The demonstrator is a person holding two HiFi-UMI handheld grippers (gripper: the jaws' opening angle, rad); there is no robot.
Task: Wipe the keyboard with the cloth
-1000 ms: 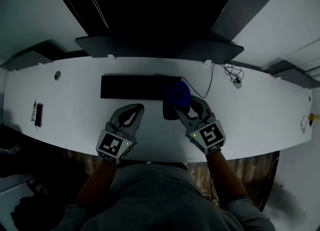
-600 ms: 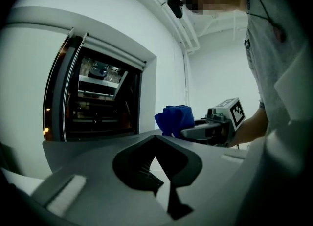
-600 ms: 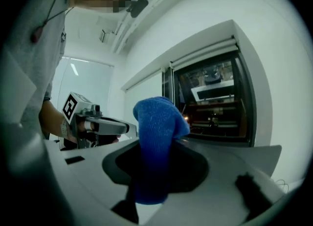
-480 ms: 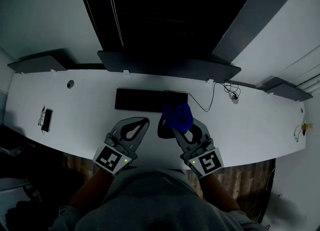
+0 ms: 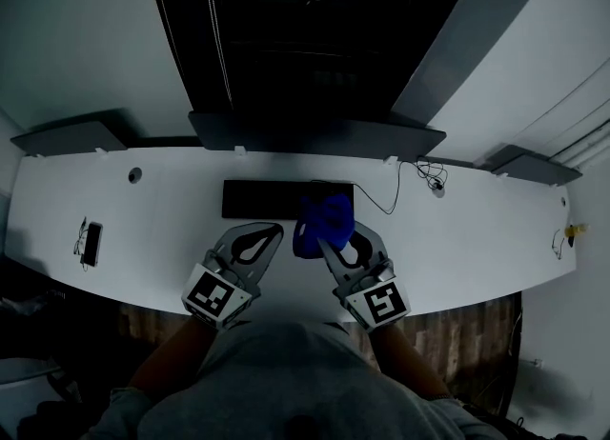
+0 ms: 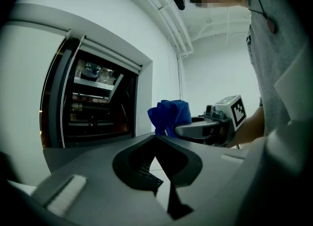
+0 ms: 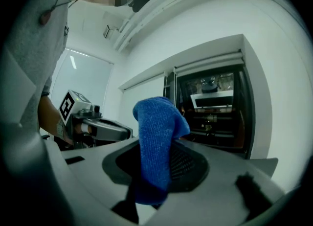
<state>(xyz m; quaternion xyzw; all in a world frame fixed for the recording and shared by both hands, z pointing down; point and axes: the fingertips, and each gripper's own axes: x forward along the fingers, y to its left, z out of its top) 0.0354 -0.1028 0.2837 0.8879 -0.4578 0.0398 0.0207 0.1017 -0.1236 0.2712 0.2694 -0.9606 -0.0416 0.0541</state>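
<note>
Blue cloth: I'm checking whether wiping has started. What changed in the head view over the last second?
The right tool, shut on the blue cloth, drew back from the right end of the keyboard toward the person; the cloth is now held just in front of that end. The left tool stayed shut and empty beside it, and the keyboard stayed put on the desk.

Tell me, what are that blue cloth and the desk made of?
The blue cloth looks like soft knitted or microfibre fabric: fine ribbed weave, limp folds. The desk looks like smooth matte white laminate or painted board; dim light leaves that open.
</note>
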